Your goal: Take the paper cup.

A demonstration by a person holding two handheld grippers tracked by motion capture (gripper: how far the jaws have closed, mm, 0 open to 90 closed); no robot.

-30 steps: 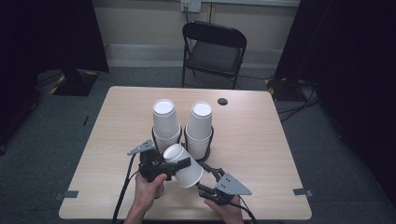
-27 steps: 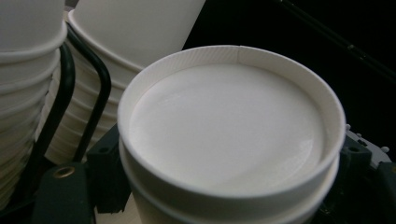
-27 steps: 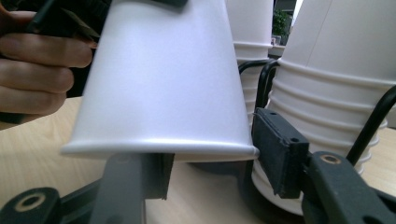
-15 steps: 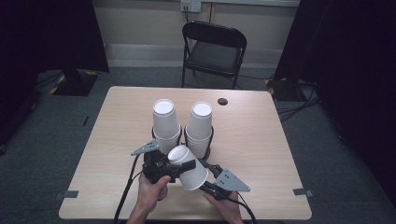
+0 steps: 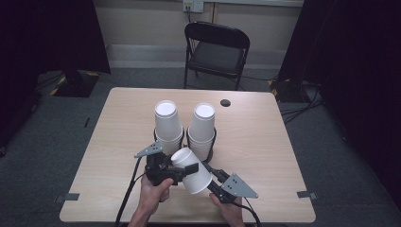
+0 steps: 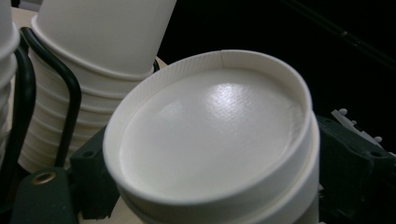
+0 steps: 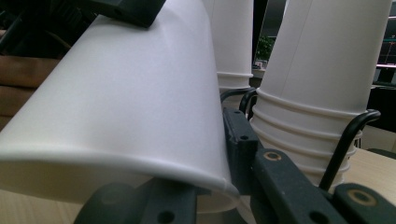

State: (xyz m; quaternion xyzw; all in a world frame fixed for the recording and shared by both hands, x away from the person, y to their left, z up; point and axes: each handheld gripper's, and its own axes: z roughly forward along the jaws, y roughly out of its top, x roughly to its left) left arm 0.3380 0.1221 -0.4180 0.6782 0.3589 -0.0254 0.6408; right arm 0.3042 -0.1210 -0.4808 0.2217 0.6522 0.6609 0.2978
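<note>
High view: the right gripper [image 5: 208,177] has just been closing on the wide rim end of a tilted cup [image 5: 191,170], while the left gripper [image 5: 182,169] has just been opening at its base (pads look loosened), before two stacks [image 5: 169,120].

White paper cup [image 5: 191,170], plain, unpatterned. White cup stacks [image 5: 168,120] (same shade), black wire holders [image 5: 211,142]. Light wood-grain table [image 5: 265,142]. Black grippers, grey plates [image 5: 239,186]. Black folding chair [image 5: 215,49]. Grey carpet [image 5: 61,127].
</note>
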